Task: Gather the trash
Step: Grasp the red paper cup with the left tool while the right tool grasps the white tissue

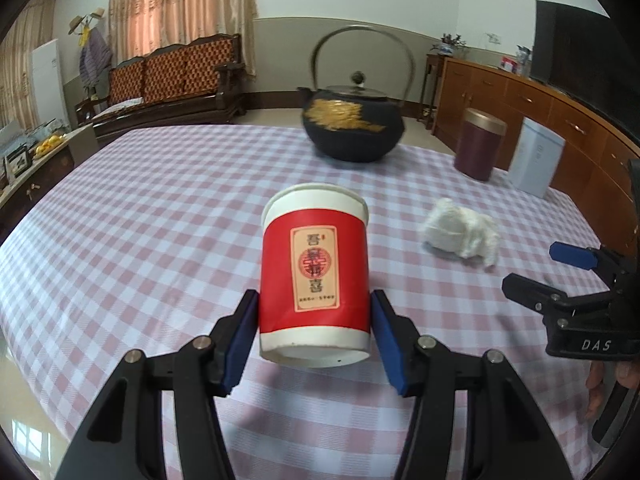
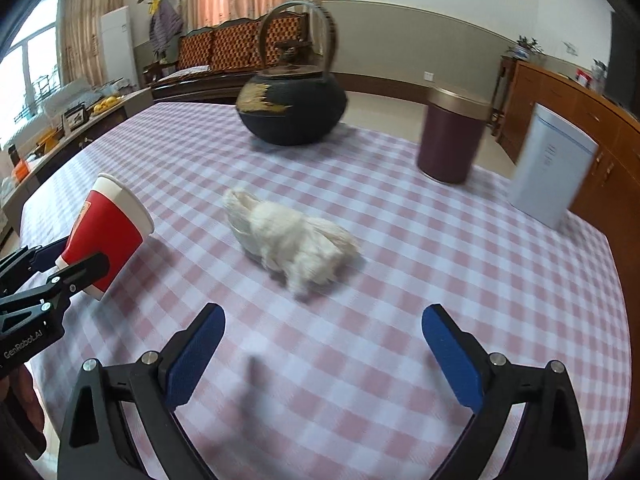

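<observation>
One red paper cup (image 1: 314, 276) between left tool (image 1: 314, 340) pads.

On the table (image 2: 400, 360), the tissue wad (image 2: 294, 242) lies right of the cup (image 2: 106, 232); kettle (image 2: 292, 110), canister (image 2: 450, 140) and box (image 2: 550, 172) stand behind.

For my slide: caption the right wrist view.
Open right tongs near the tissue; left tongs hold the cup.
</observation>
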A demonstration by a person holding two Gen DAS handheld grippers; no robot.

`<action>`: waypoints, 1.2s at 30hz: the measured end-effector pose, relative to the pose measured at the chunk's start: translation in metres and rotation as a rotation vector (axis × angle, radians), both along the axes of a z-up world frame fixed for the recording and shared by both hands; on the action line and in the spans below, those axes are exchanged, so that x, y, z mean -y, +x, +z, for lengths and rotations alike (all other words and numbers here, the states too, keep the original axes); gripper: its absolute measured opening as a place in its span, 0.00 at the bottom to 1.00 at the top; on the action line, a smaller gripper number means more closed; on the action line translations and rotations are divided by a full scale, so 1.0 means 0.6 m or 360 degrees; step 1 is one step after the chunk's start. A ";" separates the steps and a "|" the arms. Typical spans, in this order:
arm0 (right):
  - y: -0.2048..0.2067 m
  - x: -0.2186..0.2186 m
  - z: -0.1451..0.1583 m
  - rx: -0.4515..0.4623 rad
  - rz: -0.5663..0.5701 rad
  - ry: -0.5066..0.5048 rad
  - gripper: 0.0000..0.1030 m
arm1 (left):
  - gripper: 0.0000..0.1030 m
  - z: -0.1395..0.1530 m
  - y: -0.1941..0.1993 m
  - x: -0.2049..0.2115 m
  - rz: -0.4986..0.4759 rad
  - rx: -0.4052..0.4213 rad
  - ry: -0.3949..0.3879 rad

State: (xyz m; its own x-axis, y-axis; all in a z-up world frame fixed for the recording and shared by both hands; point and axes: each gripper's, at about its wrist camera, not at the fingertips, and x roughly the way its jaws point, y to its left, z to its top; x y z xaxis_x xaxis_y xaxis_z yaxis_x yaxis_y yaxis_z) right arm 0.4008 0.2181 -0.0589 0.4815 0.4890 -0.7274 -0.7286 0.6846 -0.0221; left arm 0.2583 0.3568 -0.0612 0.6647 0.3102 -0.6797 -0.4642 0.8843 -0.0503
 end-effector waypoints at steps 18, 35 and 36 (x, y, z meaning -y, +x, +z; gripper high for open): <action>0.022 -0.074 -0.008 -0.0049 0.0081 -0.0060 0.14 | 0.55 0.002 0.017 -0.041 -0.0007 0.0011 -0.0021; -0.074 0.108 0.079 0.0011 -0.0045 0.0113 0.12 | 0.55 0.062 -0.044 0.086 -0.0120 0.0072 -0.0005; -0.081 0.119 0.082 0.0018 -0.0057 0.0113 0.12 | 0.55 0.067 -0.051 0.097 -0.0127 0.0079 -0.0004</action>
State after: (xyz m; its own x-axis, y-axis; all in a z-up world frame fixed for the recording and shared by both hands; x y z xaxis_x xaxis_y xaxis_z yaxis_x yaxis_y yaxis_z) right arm 0.3520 0.1469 -0.0094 0.5076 0.5212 -0.6861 -0.7036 0.7104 0.0192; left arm 0.2276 0.2988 -0.0209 0.7200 0.2530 -0.6463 -0.3890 0.9183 -0.0739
